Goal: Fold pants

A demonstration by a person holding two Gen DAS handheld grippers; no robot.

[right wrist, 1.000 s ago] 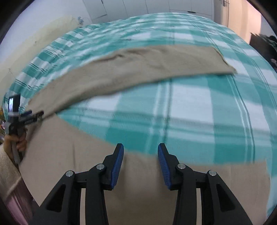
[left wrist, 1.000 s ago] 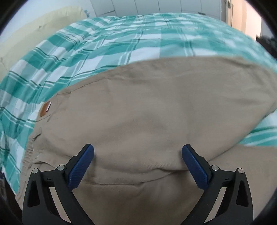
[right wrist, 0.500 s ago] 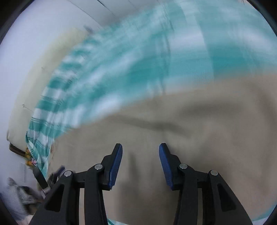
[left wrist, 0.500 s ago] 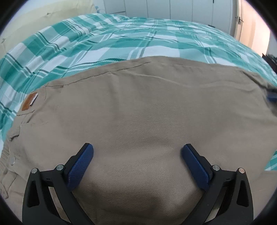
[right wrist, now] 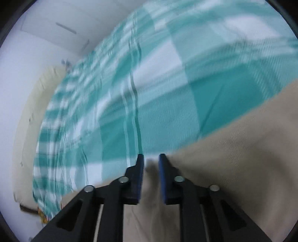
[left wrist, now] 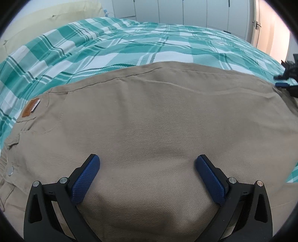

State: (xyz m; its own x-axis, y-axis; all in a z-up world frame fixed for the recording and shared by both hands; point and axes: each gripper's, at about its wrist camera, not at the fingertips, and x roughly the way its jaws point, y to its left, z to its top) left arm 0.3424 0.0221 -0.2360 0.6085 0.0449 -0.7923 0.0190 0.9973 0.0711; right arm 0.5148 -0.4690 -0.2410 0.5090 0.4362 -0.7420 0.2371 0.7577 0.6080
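Tan pants [left wrist: 152,122] lie flat on a bed, with a brown leather patch [left wrist: 29,108] and the waistband at the left. My left gripper [left wrist: 147,173] is wide open and empty just above the pants' near part. In the right wrist view, which is blurred, the pants [right wrist: 232,158] fill the lower right. My right gripper [right wrist: 150,162] has its jaws close together on an edge of the tan fabric. It also shows in the left wrist view [left wrist: 286,82] at the pants' far right edge.
The bed has a teal and white plaid cover [left wrist: 130,44]. A cream headboard [left wrist: 46,22] stands at the left and white wardrobe doors [left wrist: 186,13] behind. The plaid cover [right wrist: 130,93] fills the upper right wrist view.
The far pant leg has been brought over onto the near one. My right gripper swung leftward and its jaws closed in on the fabric edge. My left gripper stayed open.
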